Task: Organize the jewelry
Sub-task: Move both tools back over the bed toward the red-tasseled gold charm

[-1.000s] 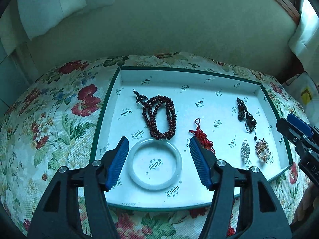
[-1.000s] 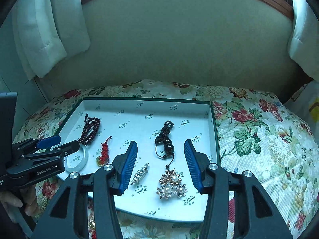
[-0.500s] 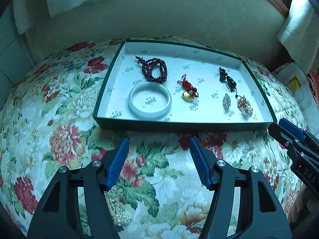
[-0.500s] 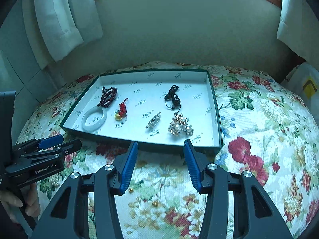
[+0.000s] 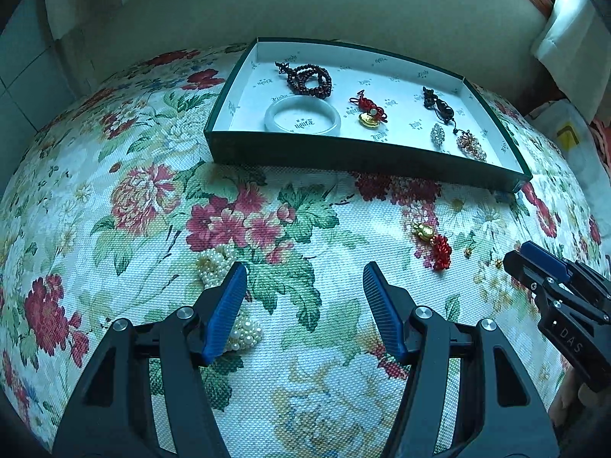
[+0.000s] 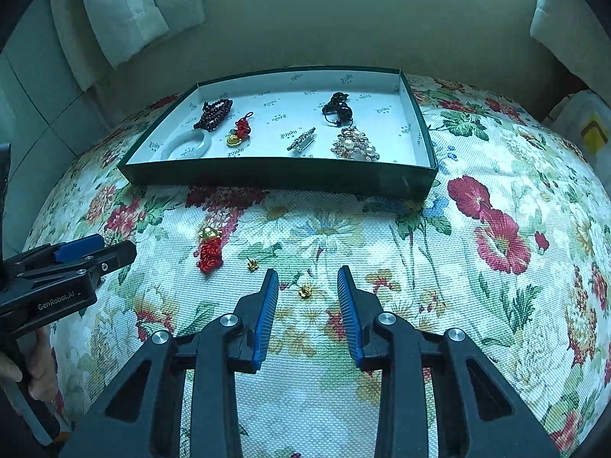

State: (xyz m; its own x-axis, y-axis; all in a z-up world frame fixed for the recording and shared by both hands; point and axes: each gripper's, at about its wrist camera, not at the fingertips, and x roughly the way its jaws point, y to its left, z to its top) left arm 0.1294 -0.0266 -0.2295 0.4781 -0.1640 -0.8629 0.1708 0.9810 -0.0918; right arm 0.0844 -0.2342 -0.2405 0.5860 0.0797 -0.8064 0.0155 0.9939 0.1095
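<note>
Currently: small gold earring lies between the right gripper's (image 6: 307,273) fingers, not yet pinched.
Right jaws have just been closing, narrowly spread around the earring (image 6: 304,291) on the floral cloth (image 6: 496,305); a second earring (image 6: 251,264) sits just left and farther off. Left gripper (image 5: 301,278) stands spread and empty, pearl strand (image 5: 219,267) at its left finger. Green tray (image 6: 282,175) lies far.

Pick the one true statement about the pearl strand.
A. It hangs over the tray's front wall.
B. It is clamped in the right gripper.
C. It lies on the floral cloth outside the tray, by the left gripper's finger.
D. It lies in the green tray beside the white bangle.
C: the pearl strand lies heaped on the floral cloth, nearer the camera than the green tray, partly hidden behind a finger of the left gripper, whose jaws are empty.
</note>
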